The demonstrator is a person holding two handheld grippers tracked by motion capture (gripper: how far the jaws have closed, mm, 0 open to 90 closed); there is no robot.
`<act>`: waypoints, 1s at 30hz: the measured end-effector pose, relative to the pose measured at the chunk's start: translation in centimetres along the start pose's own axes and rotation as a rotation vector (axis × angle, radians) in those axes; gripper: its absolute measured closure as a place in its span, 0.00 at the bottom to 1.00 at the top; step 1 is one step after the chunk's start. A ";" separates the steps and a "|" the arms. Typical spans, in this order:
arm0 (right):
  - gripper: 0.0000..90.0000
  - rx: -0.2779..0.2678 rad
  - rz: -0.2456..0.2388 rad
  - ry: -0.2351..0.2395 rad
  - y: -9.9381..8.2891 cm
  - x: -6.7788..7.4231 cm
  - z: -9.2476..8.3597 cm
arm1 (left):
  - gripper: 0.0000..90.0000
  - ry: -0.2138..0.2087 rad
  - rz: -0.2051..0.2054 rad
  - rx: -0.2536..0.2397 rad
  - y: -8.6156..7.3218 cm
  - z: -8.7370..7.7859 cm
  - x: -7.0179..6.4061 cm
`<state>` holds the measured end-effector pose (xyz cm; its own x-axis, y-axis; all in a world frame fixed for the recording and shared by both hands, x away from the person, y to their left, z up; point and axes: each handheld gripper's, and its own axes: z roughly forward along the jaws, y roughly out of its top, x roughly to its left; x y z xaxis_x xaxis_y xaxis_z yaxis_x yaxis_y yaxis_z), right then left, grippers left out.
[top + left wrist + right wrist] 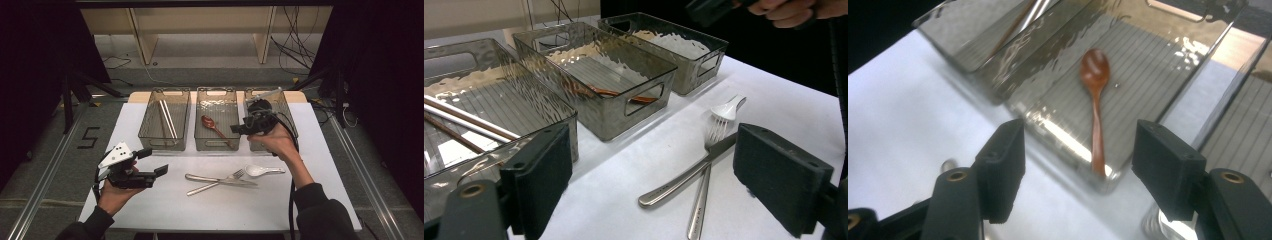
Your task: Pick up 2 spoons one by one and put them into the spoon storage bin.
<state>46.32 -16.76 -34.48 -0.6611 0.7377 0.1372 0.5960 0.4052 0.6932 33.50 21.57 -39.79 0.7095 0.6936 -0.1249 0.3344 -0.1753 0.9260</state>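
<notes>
My right gripper (239, 127) (1080, 131) hovers open and empty above the near end of the middle clear bin (216, 90) (1058, 120). A brown wooden spoon (212, 125) (1095, 75) lies in that bin. My left gripper (154, 161) (651, 145) rests open and empty near the table's front left, pointing toward the cutlery. On the white table (150, 210) lie a metal knife (220, 180) (684, 177), crossed by a metal fork (200, 188) (716, 127), with a white plastic spoon (262, 170) (729, 107) just to their right.
Three clear bins stand in a row at the back. The left bin (145, 117) (549, 107) holds chopsticks (167, 118) (469, 120). The right bin (295, 130) (689, 75) sits partly behind the right hand. Cables trail from both grippers.
</notes>
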 end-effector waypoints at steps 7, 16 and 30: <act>0.40 0.030 -0.015 -0.002 -3.6 -0.4 -1.8 | 0.17 0.003 0.003 0.004 0.0 0.0 0.1; 0.37 0.082 -0.002 -0.015 -7.7 -1.6 -2.9 | 0.17 0.004 0.008 0.006 0.0 0.0 0.0; 0.37 0.177 0.003 -0.036 -10.0 -3.1 -1.4 | 0.17 0.003 0.008 0.002 0.0 -0.1 0.1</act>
<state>41.81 -23.88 -40.83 -0.6447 0.7563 0.1115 0.6709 0.4899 0.5567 33.52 21.73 -39.79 0.7105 0.6940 -0.1162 0.3294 -0.1822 0.9264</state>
